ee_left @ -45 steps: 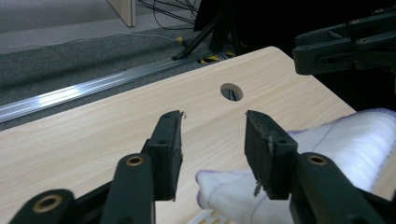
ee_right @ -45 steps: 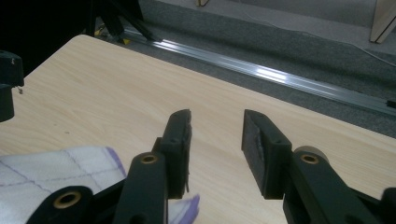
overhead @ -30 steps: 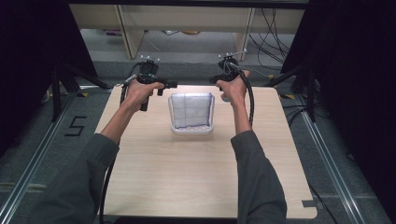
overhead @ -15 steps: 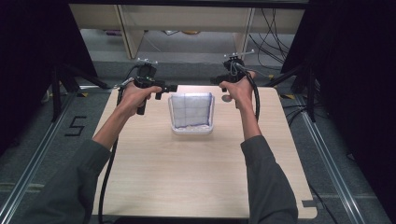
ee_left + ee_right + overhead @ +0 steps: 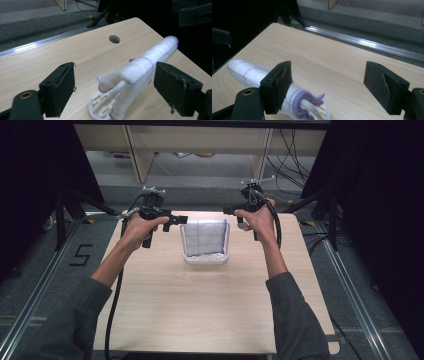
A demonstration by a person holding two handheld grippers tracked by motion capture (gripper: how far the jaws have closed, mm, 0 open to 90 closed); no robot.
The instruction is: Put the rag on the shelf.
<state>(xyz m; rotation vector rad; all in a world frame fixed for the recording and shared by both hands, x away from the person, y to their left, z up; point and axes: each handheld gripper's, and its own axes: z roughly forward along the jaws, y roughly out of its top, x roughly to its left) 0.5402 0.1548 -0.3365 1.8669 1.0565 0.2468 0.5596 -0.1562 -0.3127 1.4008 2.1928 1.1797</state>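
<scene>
1. The left gripper (image 5: 176,221) and right gripper (image 5: 231,211) have just been opening; their jaws now stand wide apart, gripping nothing.
2. The white cloth with purple grid lines (image 5: 205,238) hangs draped over the white plastic rack (image 5: 102,103) mid-table, apparently released.

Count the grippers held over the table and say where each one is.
2. The left gripper is at the left end of the white cloth draped over the rack; the right gripper is at its right end. Both are open, holding nothing.
</scene>
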